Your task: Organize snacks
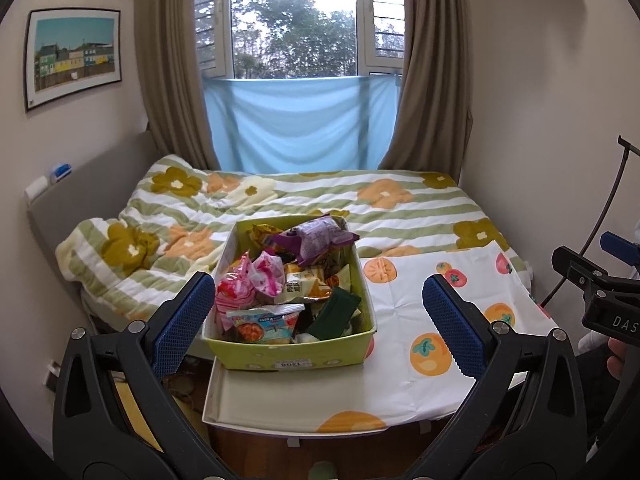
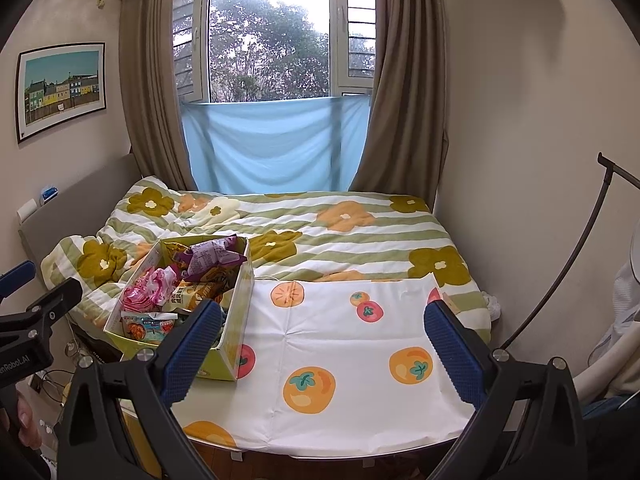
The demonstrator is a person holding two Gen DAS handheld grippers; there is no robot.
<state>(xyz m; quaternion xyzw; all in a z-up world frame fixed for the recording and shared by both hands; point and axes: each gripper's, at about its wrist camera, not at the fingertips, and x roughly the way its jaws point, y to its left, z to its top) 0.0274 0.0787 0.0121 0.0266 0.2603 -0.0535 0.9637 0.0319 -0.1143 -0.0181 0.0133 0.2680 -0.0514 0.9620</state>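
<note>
A yellow-green cardboard box point(image 1: 304, 354) point(image 2: 224, 360) full of snack packets stands on the left part of a white cloth with orange fruit prints point(image 1: 404, 312) point(image 2: 344, 364). On top lie a purple packet point(image 1: 318, 236) point(image 2: 210, 256), a pink packet point(image 1: 264, 274) point(image 2: 150, 288) and a blue-edged noodle pack point(image 1: 266, 322) point(image 2: 150, 326). My left gripper point(image 1: 320, 320) hangs open in front of the box, its jaws wide on either side of it. My right gripper point(image 2: 324, 354) is open over the bare cloth, right of the box. Neither holds anything.
The cloth covers a small table point(image 1: 280, 420) set against a bed with a flowered, green-striped quilt point(image 1: 280, 200) point(image 2: 340, 232). Walls close in on both sides; a curtained window is behind. A dark curved stand point(image 2: 576, 264) rises at the right.
</note>
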